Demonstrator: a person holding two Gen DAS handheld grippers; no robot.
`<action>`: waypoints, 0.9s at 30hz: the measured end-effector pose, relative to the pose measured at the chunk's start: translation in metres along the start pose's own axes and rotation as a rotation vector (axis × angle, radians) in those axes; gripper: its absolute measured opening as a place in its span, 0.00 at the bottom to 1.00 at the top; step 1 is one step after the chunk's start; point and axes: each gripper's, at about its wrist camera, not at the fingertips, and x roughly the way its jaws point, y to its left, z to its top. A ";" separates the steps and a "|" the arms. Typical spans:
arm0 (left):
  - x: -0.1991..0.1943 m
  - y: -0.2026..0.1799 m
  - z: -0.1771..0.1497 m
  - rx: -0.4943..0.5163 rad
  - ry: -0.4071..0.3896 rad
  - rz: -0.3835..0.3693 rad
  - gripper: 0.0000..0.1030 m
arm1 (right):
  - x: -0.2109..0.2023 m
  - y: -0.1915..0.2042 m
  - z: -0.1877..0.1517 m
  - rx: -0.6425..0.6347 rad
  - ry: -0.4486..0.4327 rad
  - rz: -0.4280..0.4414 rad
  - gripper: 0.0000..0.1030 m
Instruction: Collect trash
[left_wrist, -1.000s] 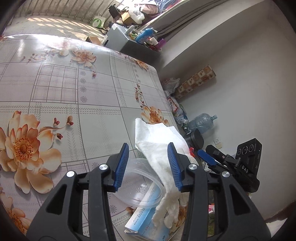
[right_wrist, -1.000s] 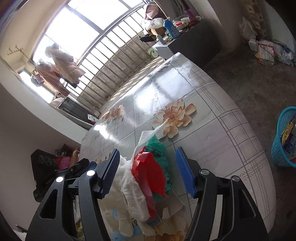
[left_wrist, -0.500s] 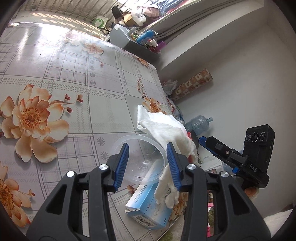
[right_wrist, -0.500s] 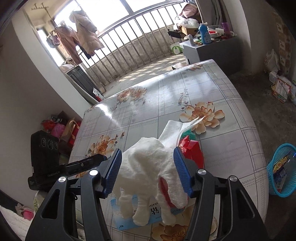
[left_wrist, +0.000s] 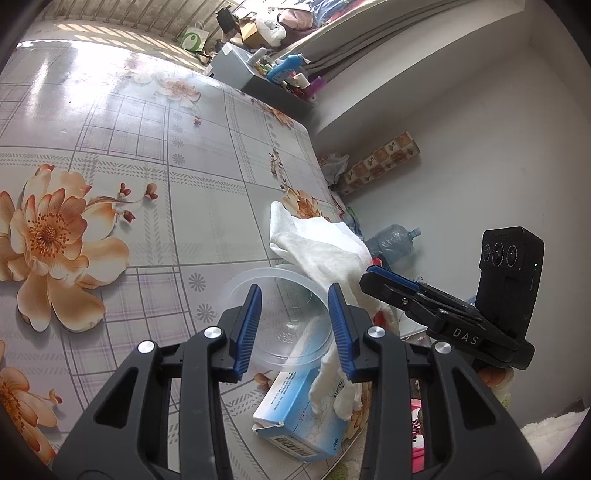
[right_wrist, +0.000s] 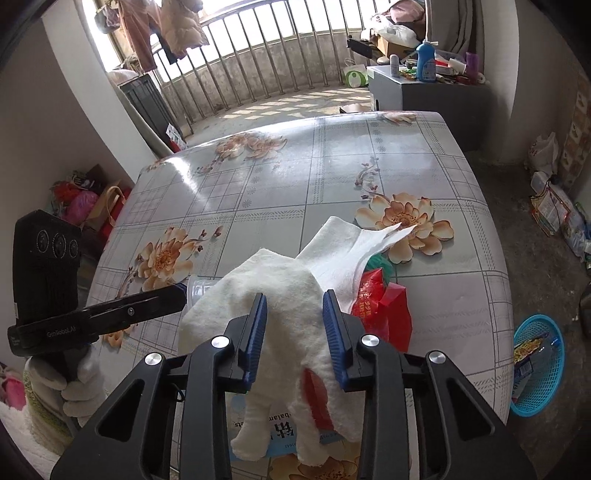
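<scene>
White cotton glove, limp and light, mid-frame: right gripper closing on its bunched middle; left gripper closing around a clear plastic lid

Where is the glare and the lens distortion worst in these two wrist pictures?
Left wrist view: sun glare washes out the far corner of the tablecloth, and the fisheye bows its grid lines and darkens the frame corners. Right wrist view: the balcony window is blown out white, a bright sheen crosses the cloth's middle, and the railing bars curve outward; the white glove stays sharp.
</scene>
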 end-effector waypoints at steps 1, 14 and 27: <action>0.000 0.000 0.000 0.000 0.000 0.000 0.33 | 0.000 -0.001 -0.001 0.001 0.003 0.005 0.16; -0.003 0.002 -0.001 -0.003 0.002 0.009 0.33 | -0.046 -0.014 -0.005 0.097 -0.117 0.131 0.04; -0.012 -0.031 0.014 0.097 -0.020 0.001 0.33 | -0.040 -0.035 -0.021 0.182 -0.086 0.147 0.05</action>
